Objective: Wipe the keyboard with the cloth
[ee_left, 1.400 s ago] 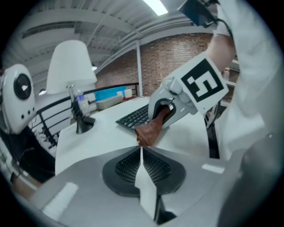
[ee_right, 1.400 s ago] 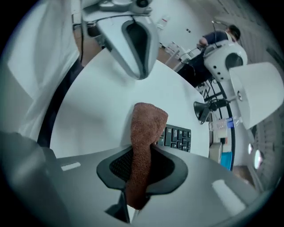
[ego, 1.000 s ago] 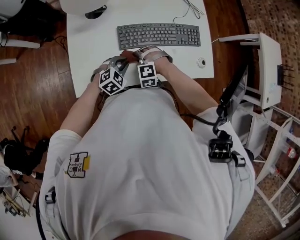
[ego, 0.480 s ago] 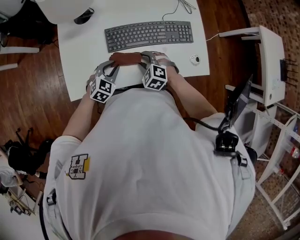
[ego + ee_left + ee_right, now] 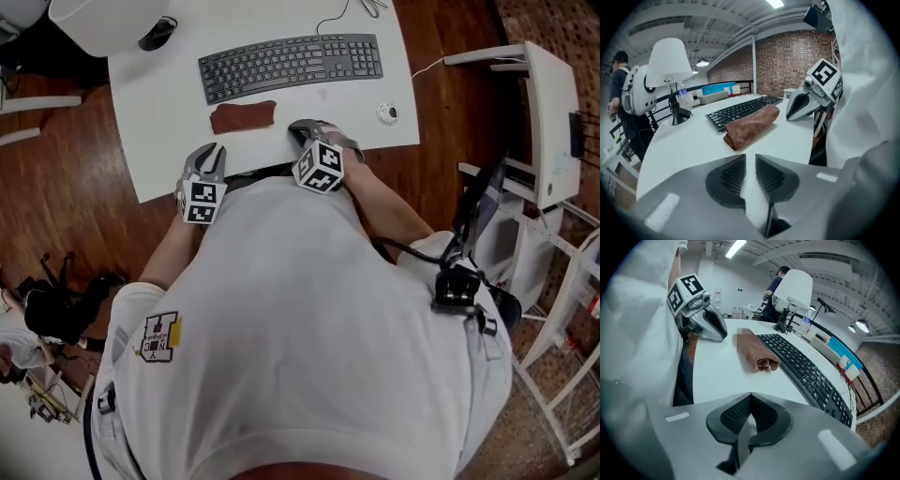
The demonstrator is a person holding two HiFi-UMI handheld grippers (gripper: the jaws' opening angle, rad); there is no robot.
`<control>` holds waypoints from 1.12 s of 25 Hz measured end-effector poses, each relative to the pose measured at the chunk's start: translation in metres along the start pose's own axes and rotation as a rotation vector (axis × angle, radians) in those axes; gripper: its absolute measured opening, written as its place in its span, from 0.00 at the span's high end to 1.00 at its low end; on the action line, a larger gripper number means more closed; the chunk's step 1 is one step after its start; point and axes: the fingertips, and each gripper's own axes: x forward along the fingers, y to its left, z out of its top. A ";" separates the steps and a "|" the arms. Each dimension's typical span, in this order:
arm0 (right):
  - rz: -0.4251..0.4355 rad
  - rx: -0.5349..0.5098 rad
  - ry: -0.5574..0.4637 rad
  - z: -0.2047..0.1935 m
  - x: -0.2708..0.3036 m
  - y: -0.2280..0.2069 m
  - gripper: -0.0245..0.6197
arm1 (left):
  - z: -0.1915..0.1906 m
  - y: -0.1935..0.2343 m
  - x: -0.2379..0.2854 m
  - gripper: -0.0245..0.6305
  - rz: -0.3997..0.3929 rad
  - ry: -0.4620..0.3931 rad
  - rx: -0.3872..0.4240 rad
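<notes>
The dark keyboard (image 5: 291, 64) lies across the white table (image 5: 159, 103). A folded brown cloth (image 5: 243, 116) lies free just in front of the keyboard, and neither gripper touches it. My left gripper (image 5: 204, 159) is at the table's near edge, left of the cloth. Its jaws have just been opening and stand slightly apart with nothing between them (image 5: 750, 159). My right gripper (image 5: 302, 131) is right of the cloth. Its jaws have just closed and are shut on nothing (image 5: 751, 395). Both gripper views show the cloth (image 5: 751, 125) (image 5: 754, 353) beside the keyboard (image 5: 740, 109) (image 5: 806, 376).
A lamp with a white shade (image 5: 669, 61) stands at the table's far left. A small round object (image 5: 387, 113) sits near the right edge. A white cabinet (image 5: 548, 122) stands to the right over wooden floor. A person (image 5: 621, 89) stands in the background.
Both grippers were together at the cloth in front of the keyboard. They have drawn back toward the near edge and apart, leaving the cloth lying free on the table.
</notes>
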 end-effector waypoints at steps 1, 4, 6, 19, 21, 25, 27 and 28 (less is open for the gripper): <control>-0.008 0.011 -0.008 -0.001 0.000 0.000 0.96 | 0.000 0.001 0.001 0.87 0.005 0.008 0.001; -0.010 0.066 -0.031 0.001 0.000 -0.002 0.96 | 0.000 0.007 0.003 0.93 0.016 0.026 -0.008; 0.005 0.076 -0.039 0.008 0.003 0.001 0.96 | -0.004 0.013 -0.001 0.93 0.018 0.033 -0.007; 0.051 0.107 -0.044 -0.002 -0.003 -0.004 0.96 | 0.003 0.003 0.003 0.94 0.001 0.042 -0.007; 0.053 0.110 -0.045 -0.002 -0.001 -0.003 0.96 | 0.001 0.003 0.004 0.94 0.000 0.039 -0.006; 0.048 0.115 -0.052 -0.001 0.000 -0.001 0.96 | -0.001 0.003 0.003 0.94 0.003 0.035 -0.003; 0.043 0.118 -0.058 -0.002 -0.001 -0.002 0.96 | -0.001 0.003 0.004 0.94 0.006 0.032 0.002; 0.041 0.121 -0.061 -0.002 -0.002 -0.003 0.96 | 0.001 0.003 0.004 0.95 0.007 0.032 0.005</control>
